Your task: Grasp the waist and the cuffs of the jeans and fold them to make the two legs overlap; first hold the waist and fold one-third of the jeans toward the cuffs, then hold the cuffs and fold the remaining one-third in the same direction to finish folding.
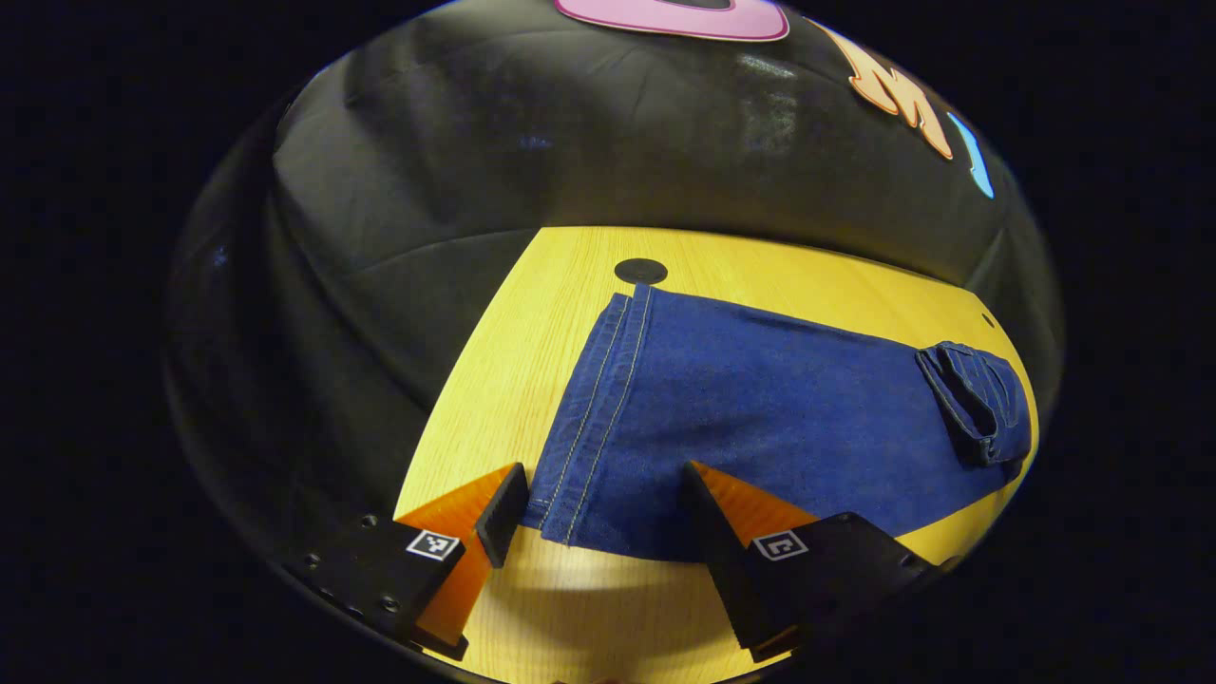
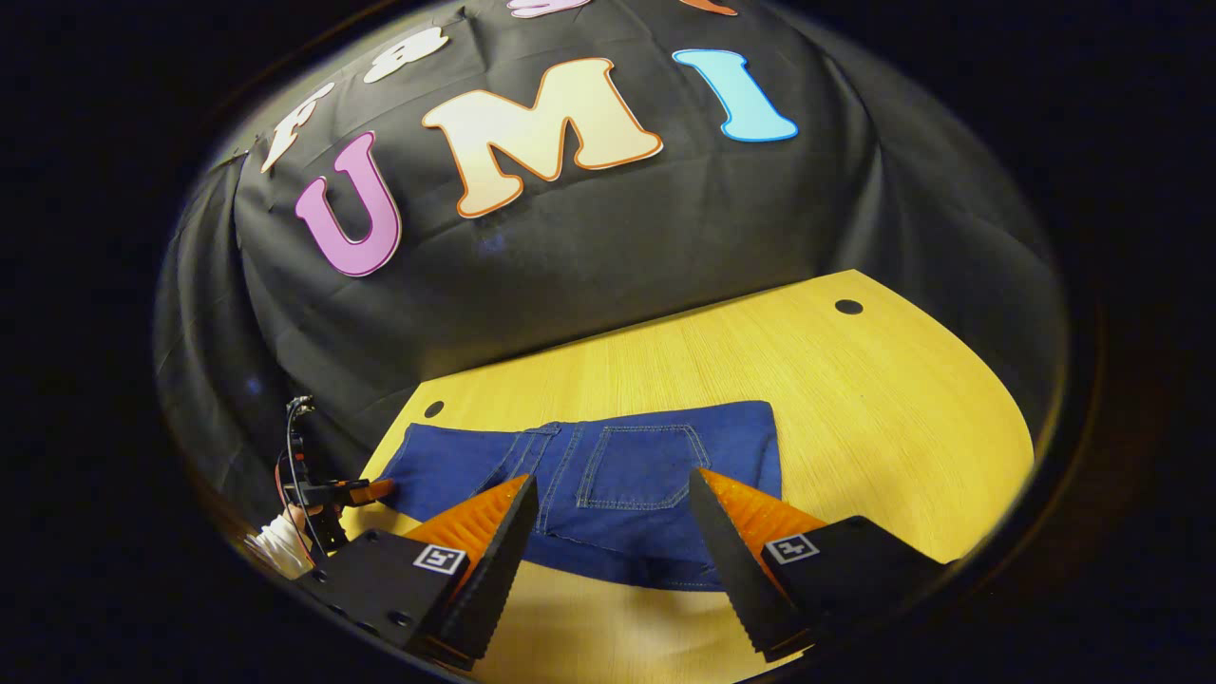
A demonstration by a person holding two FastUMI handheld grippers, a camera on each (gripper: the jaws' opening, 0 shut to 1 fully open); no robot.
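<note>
just flat denim jeans [image 1: 760, 408] on woodgrain table [image 1: 513, 323]

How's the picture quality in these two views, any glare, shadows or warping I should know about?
Left gripper view: fisheye bends the yellow wooden table; a shiny glare patch sits on the black cloth wall; soft shadow under the open left gripper. Right gripper view: the table edge curves strongly; the dark blue denim jeans stay sharp, evenly lit, between the open right gripper fingers.
</note>
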